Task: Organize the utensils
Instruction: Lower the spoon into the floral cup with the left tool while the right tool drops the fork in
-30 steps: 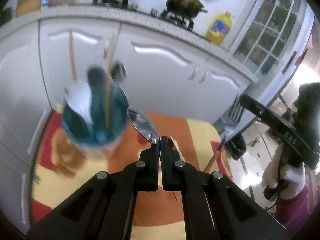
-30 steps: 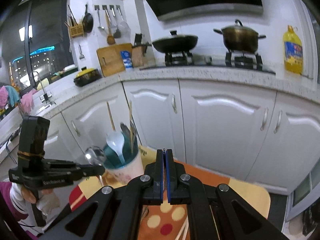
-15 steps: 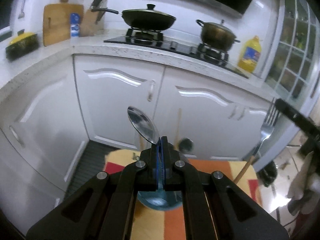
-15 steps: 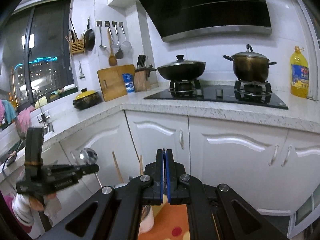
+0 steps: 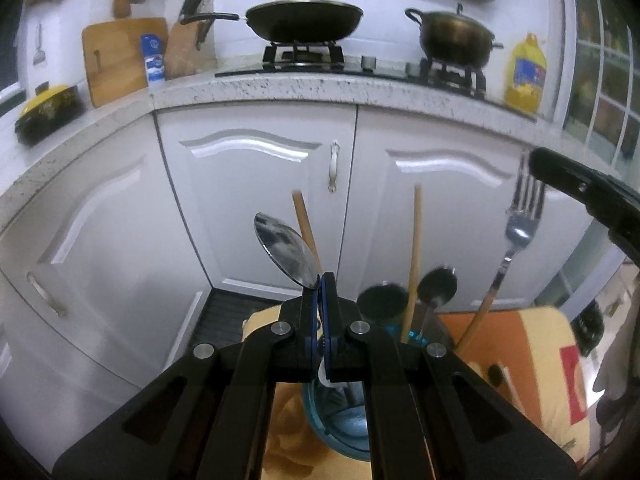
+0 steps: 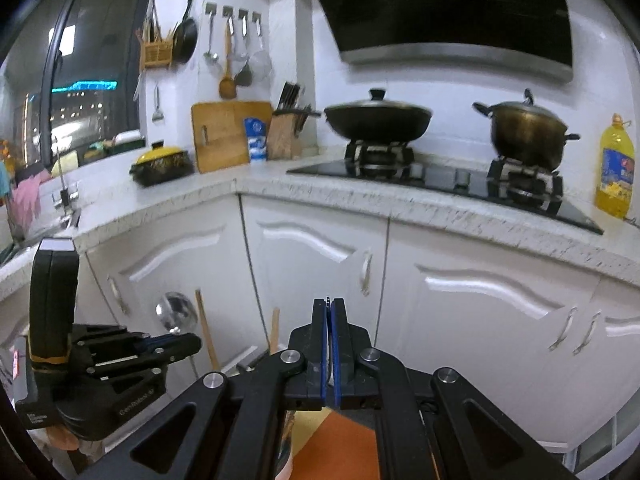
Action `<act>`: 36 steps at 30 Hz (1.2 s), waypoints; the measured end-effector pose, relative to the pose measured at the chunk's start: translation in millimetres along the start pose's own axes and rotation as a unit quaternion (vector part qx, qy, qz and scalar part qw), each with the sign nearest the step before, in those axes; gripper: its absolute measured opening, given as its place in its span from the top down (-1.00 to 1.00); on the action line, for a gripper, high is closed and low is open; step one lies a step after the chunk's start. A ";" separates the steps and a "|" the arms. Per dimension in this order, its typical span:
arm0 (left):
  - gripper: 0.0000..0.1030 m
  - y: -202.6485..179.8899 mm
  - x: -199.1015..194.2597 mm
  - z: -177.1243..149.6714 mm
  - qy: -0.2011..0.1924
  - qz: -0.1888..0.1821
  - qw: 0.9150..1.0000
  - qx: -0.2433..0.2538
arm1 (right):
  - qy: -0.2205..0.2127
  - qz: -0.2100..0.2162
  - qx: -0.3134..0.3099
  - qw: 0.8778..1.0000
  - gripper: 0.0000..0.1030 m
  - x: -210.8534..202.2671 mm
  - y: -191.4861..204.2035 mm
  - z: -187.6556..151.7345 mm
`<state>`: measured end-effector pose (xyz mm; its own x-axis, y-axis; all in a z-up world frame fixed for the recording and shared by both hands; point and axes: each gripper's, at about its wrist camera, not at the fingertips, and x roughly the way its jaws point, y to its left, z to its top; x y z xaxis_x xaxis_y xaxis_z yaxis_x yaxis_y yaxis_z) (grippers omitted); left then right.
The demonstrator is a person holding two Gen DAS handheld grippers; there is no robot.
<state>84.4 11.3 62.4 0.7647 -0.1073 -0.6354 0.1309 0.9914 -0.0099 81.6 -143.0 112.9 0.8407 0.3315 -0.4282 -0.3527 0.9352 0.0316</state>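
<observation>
Utensil cup (image 5: 340, 416) now under left gripper (image 5: 321, 280)

The left hand-held gripper (image 5: 320, 280) hides the spoon (image 5: 286, 250) handle.

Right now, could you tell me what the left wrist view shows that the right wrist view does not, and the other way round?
Only the left wrist view shows the fork, apparently held at the right hand-held gripper, and the blue cup holding chopsticks on the orange mat.

Only the right wrist view shows the window, the range hood and the utensils hanging on the wall.

Both show the spoon clamped in the left hand-held gripper, the wok, pot, oil bottle and white cabinets.
</observation>
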 end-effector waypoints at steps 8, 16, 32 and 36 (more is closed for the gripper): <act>0.98 -6.0 13.1 -16.8 0.027 -0.004 1.000 -0.002 | 0.056 0.041 0.005 0.998 0.95 22.6 10.3 -29.9; 0.80 -3.2 14.1 -23.8 0.050 -0.016 0.998 -0.030 | 0.088 0.079 0.076 0.990 0.72 24.9 -9.3 -43.7; 0.17 -12.4 -29.6 -35.4 0.026 -0.015 0.999 -0.045 | 0.084 0.065 0.110 0.988 0.60 -20.8 -20.4 -63.1; 0.17 -18.8 -39.4 -37.1 0.021 -0.017 0.999 -0.044 | 0.082 0.058 0.108 0.989 0.53 -30.1 -14.7 -66.1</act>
<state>28.4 -0.4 59.0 0.7333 -0.1386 -0.6657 0.0979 0.9903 -0.0983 34.4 -174.9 65.7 0.7148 0.4307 -0.5509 -0.3323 0.9024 0.2743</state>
